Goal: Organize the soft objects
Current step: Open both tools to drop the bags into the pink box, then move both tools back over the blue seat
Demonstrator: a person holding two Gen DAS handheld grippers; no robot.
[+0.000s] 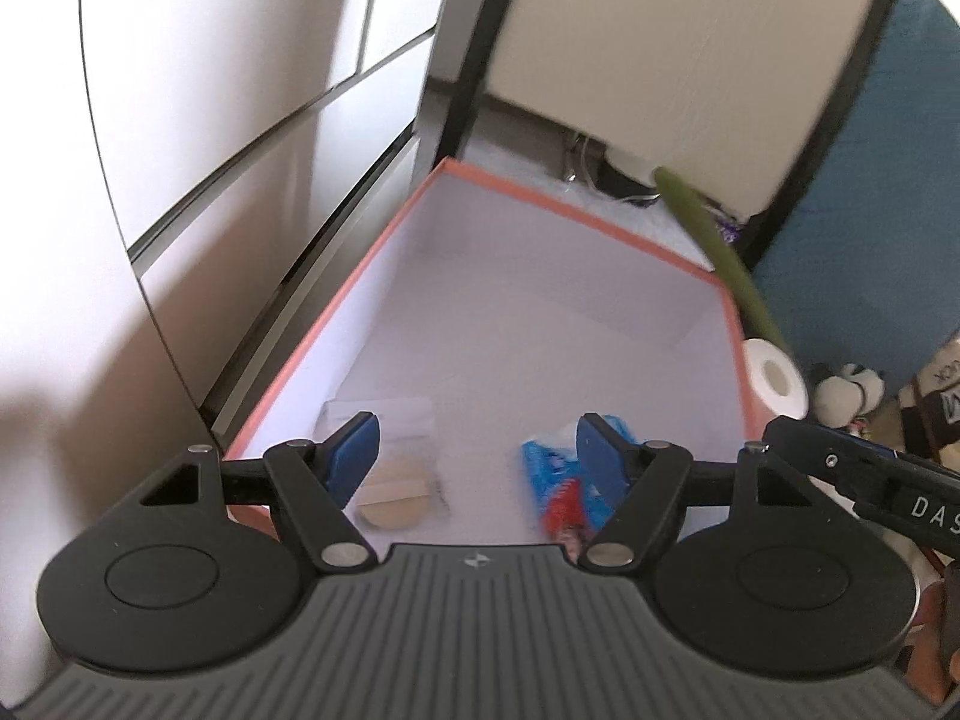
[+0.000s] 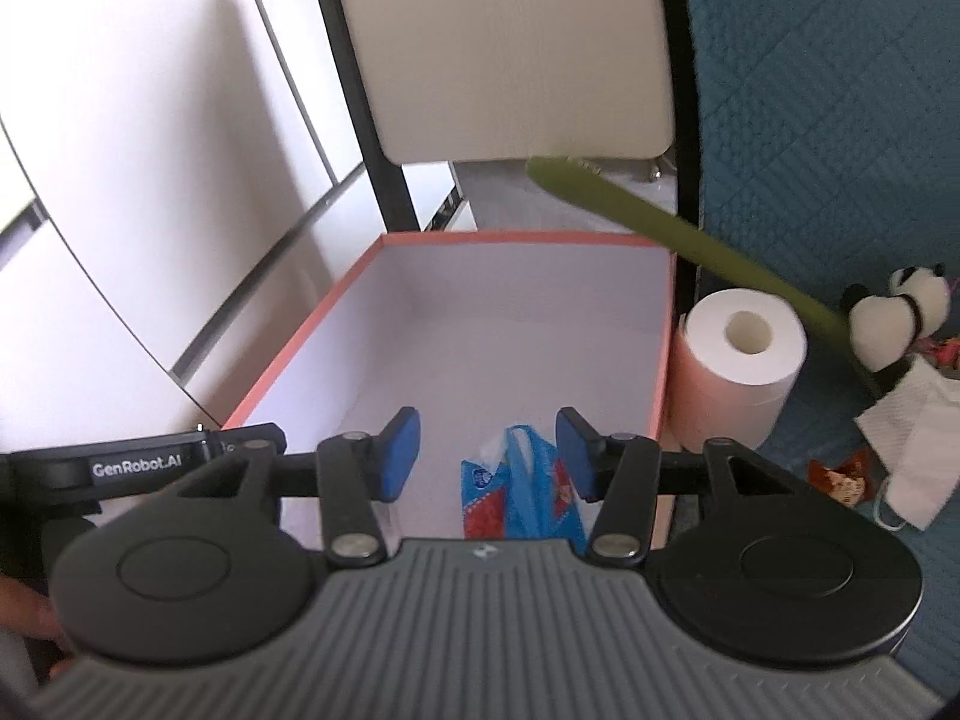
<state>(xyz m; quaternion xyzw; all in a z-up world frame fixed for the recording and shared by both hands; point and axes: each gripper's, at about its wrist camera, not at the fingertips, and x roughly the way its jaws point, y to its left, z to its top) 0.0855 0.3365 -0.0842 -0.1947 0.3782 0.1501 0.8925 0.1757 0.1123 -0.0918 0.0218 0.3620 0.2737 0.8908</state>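
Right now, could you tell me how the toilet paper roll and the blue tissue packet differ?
The toilet paper roll is a plain white cylinder standing on end; the blue tissue packet is a crumpled blue-and-red printed wrapper. The roll sits outside the box, against its right wall; the packet lies inside, at the near end. Both are soft paper goods.

Both wrist cameras look forward and steeply down along their own fingers into the same coral-edged box [image 1: 384, 252], from close above its near end. The right view sits further right. Both share the box [image 2: 660, 360], paper roll [image 1: 774, 381] and green strip [image 2: 690, 234].
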